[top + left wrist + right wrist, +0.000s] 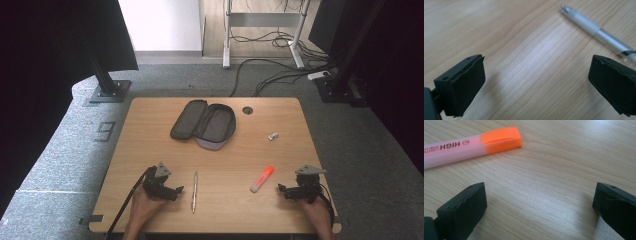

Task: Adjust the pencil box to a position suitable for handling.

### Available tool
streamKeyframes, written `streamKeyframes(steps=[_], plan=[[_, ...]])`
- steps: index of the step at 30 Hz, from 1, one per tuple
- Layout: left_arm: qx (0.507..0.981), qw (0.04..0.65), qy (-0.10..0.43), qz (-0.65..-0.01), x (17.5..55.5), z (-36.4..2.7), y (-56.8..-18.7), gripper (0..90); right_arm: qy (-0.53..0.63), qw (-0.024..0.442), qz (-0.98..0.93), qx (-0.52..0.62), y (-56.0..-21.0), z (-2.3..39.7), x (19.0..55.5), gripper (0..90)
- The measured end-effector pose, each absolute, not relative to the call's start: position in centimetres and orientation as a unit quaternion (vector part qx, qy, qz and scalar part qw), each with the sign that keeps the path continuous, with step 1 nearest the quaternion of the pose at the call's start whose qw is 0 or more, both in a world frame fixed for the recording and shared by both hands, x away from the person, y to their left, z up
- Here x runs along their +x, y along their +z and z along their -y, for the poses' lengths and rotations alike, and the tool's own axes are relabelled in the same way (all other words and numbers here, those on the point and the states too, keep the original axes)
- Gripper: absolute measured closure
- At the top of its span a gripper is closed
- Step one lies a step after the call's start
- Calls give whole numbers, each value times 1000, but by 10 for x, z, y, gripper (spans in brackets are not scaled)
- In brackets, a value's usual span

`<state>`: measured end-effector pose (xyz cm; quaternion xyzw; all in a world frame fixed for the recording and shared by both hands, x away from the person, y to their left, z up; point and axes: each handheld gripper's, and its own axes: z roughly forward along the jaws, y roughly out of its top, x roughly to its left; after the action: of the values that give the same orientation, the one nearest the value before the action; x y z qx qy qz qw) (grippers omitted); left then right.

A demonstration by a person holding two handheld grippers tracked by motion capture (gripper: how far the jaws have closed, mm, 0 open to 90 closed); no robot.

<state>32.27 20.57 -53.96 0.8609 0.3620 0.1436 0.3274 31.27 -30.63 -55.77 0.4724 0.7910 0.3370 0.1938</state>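
An open dark grey pencil case (204, 121) lies unzipped at the table's far middle. A silver pen (194, 191) lies near the front, just right of my left gripper (178, 190), which is open and holds nothing. In the left gripper view the pen (596, 33) runs past the right jaw. An orange highlighter (262, 179) lies left of my right gripper (281, 189), also open and holding nothing. In the right gripper view the highlighter (471, 145) lies beyond the left jaw. A small white eraser (272, 136) sits at the mid right.
The wooden table (150, 145) has a round cable hole (247, 110) near its far edge. Beyond the table are black stand bases (107, 91), floor cables (280, 70) and a white desk frame (227, 35).
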Motion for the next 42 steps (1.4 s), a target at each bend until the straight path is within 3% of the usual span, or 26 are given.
streamKeyframes(steps=[42], plan=[[875,351,126,-309,375,-163,-489,95,337,194,-791,472,-558,306,313,0]])
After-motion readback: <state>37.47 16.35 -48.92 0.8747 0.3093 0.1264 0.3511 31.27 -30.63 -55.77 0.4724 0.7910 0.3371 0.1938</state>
